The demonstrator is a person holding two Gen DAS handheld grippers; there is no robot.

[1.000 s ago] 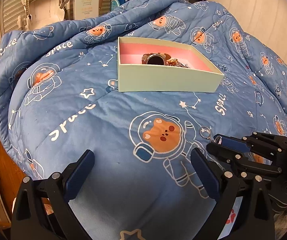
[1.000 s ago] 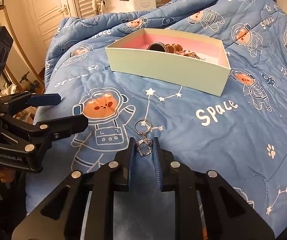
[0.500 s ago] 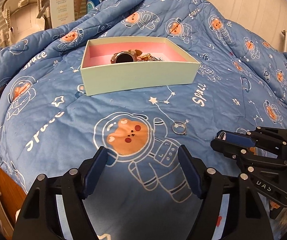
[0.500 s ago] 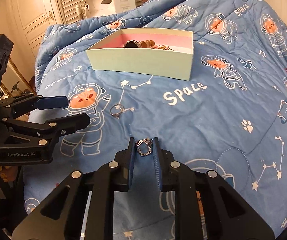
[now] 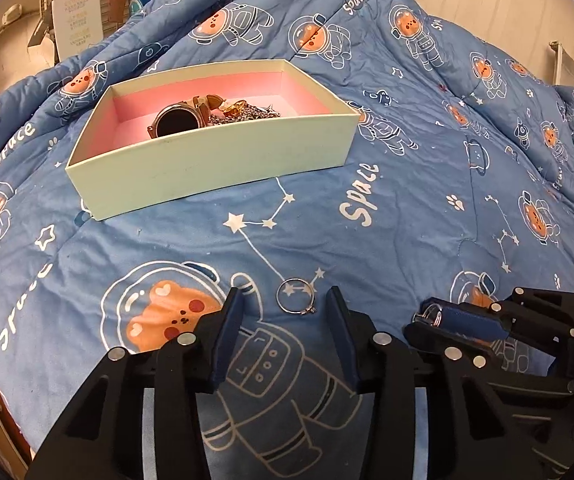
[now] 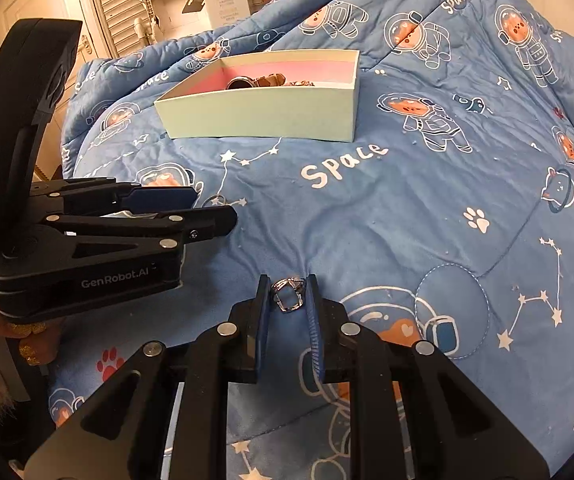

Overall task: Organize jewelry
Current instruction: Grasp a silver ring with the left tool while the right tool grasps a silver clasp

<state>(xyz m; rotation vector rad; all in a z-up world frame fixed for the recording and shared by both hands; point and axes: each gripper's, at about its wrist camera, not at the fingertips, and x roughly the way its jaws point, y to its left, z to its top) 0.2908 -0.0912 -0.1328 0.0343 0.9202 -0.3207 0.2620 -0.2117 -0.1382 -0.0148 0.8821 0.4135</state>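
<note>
A pale green box (image 5: 223,164) with a pink lining lies on the blue quilt and holds a watch (image 5: 177,120) and chains. A silver ring (image 5: 295,296) lies on the quilt between the fingers of my open left gripper (image 5: 285,300). My right gripper (image 6: 287,294) is shut on a second silver ring (image 6: 288,295) and holds it just above the quilt. The right gripper (image 5: 431,316) shows at the lower right of the left wrist view. The box (image 6: 263,114) and the left gripper (image 6: 213,210) also show in the right wrist view.
The blue space-print quilt (image 5: 407,208) covers the whole bed and rises in folds behind the box. A white carton (image 5: 73,24) stands beyond the bed at the back left. Shuttered doors (image 6: 115,4) lie behind it.
My left gripper has moved right and forward, and its fingers now sit on either side of the loose ring. My right gripper has lifted its ring away to the right.
</note>
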